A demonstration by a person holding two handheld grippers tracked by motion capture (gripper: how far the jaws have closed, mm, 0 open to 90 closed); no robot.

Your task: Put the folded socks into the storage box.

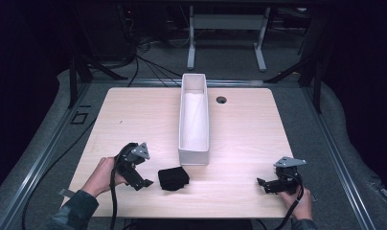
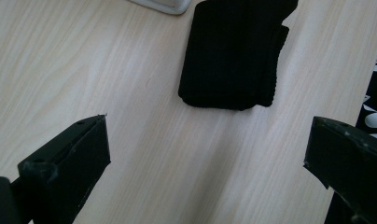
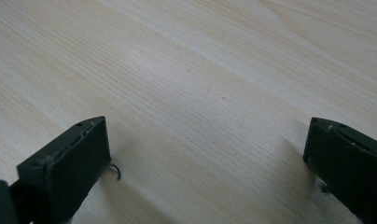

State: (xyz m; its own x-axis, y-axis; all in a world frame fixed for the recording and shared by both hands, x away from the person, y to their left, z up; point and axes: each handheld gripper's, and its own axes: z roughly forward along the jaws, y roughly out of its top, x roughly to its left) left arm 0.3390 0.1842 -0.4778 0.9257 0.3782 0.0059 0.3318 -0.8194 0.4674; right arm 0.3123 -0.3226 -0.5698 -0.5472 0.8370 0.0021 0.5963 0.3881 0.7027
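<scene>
Folded black cloth (image 1: 173, 178) flat on the light wooden table (image 1: 239, 129), near the front edge, just in front of the short near end of the long white bin (image 1: 194, 143) and slightly apart from it. Left gripper (image 1: 144, 182) just beside the cloth on its left, held in the left hand (image 1: 101, 175), jaws pointing toward the cloth without touching it. In the left gripper view, cloth (image 2: 235, 53) ahead of the jaws and between their lines, a little nearer the far-right one; bare tabletop between fingertips (image 2: 91, 140) and fabric; a corner of the white bin (image 2: 163, 5) at the top edge beside the cloth. Jaws spread wide, nothing between them.

Right gripper (image 1: 261, 184) well apart from the cloth, over on the right side of the table, held in the right hand (image 1: 298, 201), aimed left along the tabletop. Jaws likewise spread wide in the right gripper view, fingertips (image 3: 88, 140) low over bare wood grain, gripping nothing.
</scene>
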